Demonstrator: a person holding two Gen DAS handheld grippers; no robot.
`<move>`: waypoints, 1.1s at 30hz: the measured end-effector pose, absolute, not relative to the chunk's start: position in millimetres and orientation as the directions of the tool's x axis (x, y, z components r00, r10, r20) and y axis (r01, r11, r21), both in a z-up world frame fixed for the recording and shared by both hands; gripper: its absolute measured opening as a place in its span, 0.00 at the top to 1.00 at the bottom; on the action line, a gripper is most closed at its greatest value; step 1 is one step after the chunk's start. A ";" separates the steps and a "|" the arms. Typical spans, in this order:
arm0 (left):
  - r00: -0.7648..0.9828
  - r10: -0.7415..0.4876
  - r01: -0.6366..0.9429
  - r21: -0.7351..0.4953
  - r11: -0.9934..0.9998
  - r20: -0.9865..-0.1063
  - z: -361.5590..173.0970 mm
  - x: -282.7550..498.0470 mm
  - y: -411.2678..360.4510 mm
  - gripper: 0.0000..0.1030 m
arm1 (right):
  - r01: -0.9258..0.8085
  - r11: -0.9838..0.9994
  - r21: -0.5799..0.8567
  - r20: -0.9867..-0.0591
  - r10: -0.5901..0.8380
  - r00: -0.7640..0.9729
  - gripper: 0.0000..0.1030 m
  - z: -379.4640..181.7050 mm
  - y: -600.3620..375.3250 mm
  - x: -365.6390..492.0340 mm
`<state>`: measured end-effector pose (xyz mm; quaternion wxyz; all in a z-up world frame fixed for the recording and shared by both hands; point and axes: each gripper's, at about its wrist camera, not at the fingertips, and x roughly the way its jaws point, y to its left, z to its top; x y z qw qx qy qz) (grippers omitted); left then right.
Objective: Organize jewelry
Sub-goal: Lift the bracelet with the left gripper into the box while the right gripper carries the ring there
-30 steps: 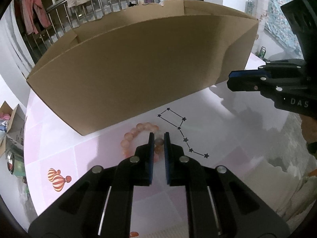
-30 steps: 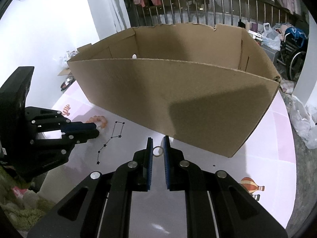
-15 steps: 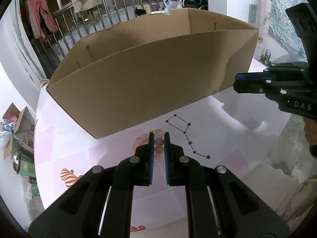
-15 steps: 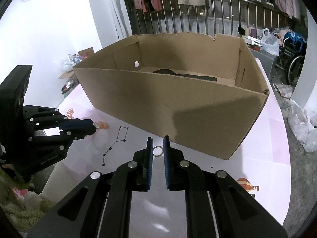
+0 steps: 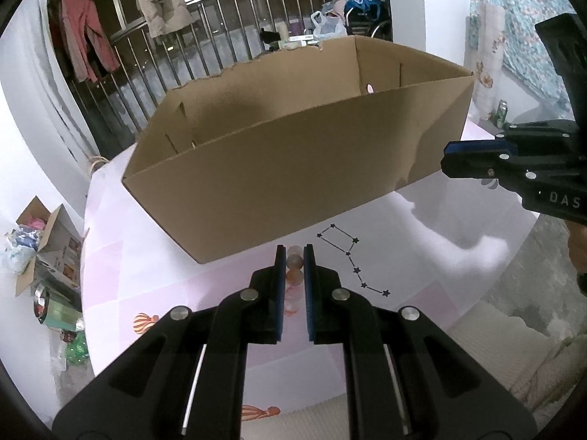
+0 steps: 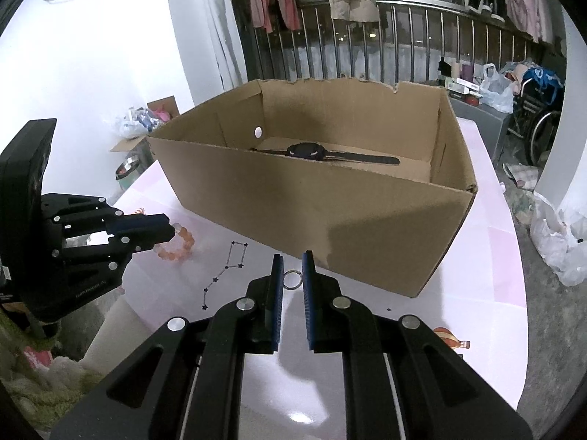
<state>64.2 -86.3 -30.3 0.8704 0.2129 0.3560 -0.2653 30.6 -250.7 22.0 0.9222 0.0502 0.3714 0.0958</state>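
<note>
- A bead bracelet (image 5: 294, 275) of pink and orange beads is pinched between the blue pads of the left claw (image 5: 294, 256), held above the table (image 5: 227, 293) just in front of the cardboard box (image 5: 293, 168); from the right wrist view the beads (image 6: 179, 245) hang off that claw's tip.
- A small metal ring (image 6: 292, 279) sits clamped between the pads of the right claw (image 6: 292, 262), near the front wall of the box (image 6: 367, 227).
- A black watch (image 6: 312, 152) lies flat on the floor of the box, toward its back wall.
- The two claws are well apart, the left one (image 6: 161, 227) at the box's left end.
- The table is pale pink and white, printed with a star constellation (image 6: 227, 267) and hot-air balloons (image 5: 145, 322).
- Behind the box runs a metal railing (image 6: 403, 44) with clothes hung over it.
</note>
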 end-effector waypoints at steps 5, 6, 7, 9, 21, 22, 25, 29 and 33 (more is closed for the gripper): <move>0.626 -0.309 0.604 0.195 0.773 -0.716 -23.2 58.8 -82.2 0.92 | -0.143 0.976 0.161 -0.665 0.215 0.716 0.90 26.0 -252.8 25.1; 0.628 -0.310 0.604 0.196 0.773 -0.714 -21.9 59.2 -80.7 0.92 | -0.143 0.976 0.161 -0.663 0.215 0.717 0.90 26.9 -252.3 24.5; 0.632 -0.310 0.602 0.197 0.774 -0.710 -20.2 58.3 -80.0 0.92 | -0.144 0.977 0.161 -0.660 0.215 0.720 0.90 27.8 -252.5 23.4; 0.639 -0.311 0.598 0.200 0.776 -0.703 -17.4 56.1 -79.3 0.92 | -0.145 0.977 0.159 -0.655 0.214 0.725 0.90 29.3 -254.1 21.9; 0.682 -0.348 0.579 0.183 0.795 -0.643 13.9 44.6 -64.7 0.92 | -0.138 0.978 0.158 -0.611 0.206 0.764 0.90 48.2 -260.2 6.3; 0.685 -0.353 0.577 0.180 0.796 -0.637 17.6 43.8 -62.9 0.92 | -0.137 0.978 0.158 -0.606 0.205 0.768 0.90 50.1 -260.4 4.8; 0.691 -0.372 0.578 0.163 0.800 -0.620 29.9 40.1 -55.8 0.92 | -0.135 0.979 0.154 -0.590 0.201 0.782 0.90 56.9 -261.0 -0.3; 0.694 -0.393 0.582 0.148 0.800 -0.604 44.5 36.4 -49.8 0.92 | -0.136 0.979 0.153 -0.569 0.200 0.798 0.90 64.9 -262.2 -4.4; 0.703 -0.408 0.582 0.142 0.800 -0.582 60.8 31.7 -46.0 0.92 | -0.142 0.976 0.162 -0.544 0.209 0.813 0.90 74.5 -265.3 -4.6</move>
